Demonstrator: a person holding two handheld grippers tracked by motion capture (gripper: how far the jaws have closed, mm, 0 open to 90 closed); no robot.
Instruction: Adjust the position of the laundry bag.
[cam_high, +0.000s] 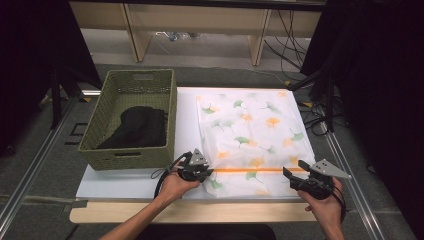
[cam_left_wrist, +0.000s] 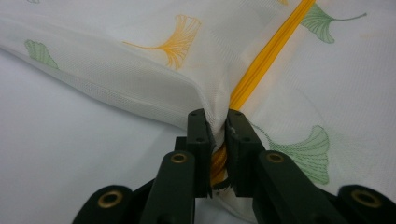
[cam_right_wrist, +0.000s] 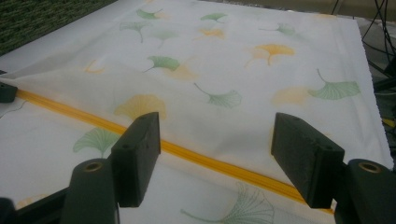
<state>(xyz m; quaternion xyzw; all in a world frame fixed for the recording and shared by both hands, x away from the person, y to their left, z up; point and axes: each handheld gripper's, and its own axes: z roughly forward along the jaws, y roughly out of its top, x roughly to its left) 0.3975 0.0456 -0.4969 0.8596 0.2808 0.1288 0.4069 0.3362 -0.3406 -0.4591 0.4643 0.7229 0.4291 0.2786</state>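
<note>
While you are working at the near edge of the tabletop (cam_high: 125, 182), this is how things are standing:

Mesh bag: the white laundry bag (cam_high: 250, 135) with ginkgo leaves is lying flat on the tabletop, just right of the green woven basket (cam_high: 131, 120) (dark clothing (cam_high: 137, 127) is sitting inside it).

Zipper: the orange zipper (cam_high: 260, 171) is running across the bag's near end, from your left tongs toward your right.

Left tongs: your left tongs (cam_left_wrist: 215, 140) are pinching the bag's fabric at the left end of the zipper, jaws together on the cloth.

Right tongs: your right tongs (cam_right_wrist: 219, 154) are hovering with jaws wide apart, straddling the zipper line near its right end, not yet gripping.

Step in hand: you are probably anchoring the bag so the zipper can be worked.

Next move: you are likely needing to lower the right tongs and close on the zipper pull (I cannot tell where it sits), keeping the left grip firm.
</note>
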